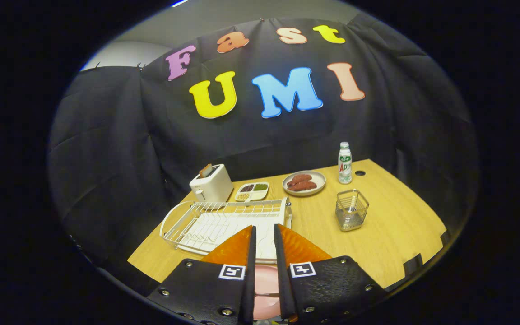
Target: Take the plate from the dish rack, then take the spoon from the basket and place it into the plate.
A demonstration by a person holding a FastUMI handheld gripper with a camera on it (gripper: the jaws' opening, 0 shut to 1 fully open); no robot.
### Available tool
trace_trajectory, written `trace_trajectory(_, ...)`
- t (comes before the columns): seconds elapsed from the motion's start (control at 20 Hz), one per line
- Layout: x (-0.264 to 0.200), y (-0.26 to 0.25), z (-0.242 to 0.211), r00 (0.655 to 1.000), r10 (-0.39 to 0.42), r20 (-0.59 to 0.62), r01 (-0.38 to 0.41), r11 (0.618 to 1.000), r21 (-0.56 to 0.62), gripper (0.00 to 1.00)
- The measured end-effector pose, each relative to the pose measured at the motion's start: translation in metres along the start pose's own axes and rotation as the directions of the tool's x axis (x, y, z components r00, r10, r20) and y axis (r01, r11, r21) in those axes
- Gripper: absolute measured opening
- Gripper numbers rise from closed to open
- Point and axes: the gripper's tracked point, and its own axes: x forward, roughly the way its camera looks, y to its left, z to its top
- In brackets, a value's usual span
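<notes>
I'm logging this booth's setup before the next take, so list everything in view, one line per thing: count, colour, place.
dish rack: 1, white wire, near left part of the table, just ahead of the fingers
plate: 1, pink, low between the fingers, mostly hidden
toaster: 1, white, behind the rack, something brown in its slot
divided tray: 1, pale, dark, green and tan fillings, right of the toaster
dish: 1, grey, holding reddish-brown food, right of the tray
bottle: 1, clear with white and green label, right of the dish
basket: 1, clear, in front of the bottle; a utensil inside, likely the spoon
table: 1, light wood
gripper: 1, fingers close together, plate between them
</notes>
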Motion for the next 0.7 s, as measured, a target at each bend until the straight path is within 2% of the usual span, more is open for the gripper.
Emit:
trace_trajectory(0.2, -0.004, -0.037, 0.057, 0.993, -0.050, 0.110, 0.055, 0.997, -0.047, 0.22)
trace_trajectory(0.4, -0.010, -0.076, 0.114, 0.971, -0.100, 0.215, 0.117, 0.991, -0.070, 0.21)
trace_trajectory(0.7, -0.014, -0.135, 0.164, 0.940, -0.152, 0.304, 0.186, 0.979, -0.088, 0.22)
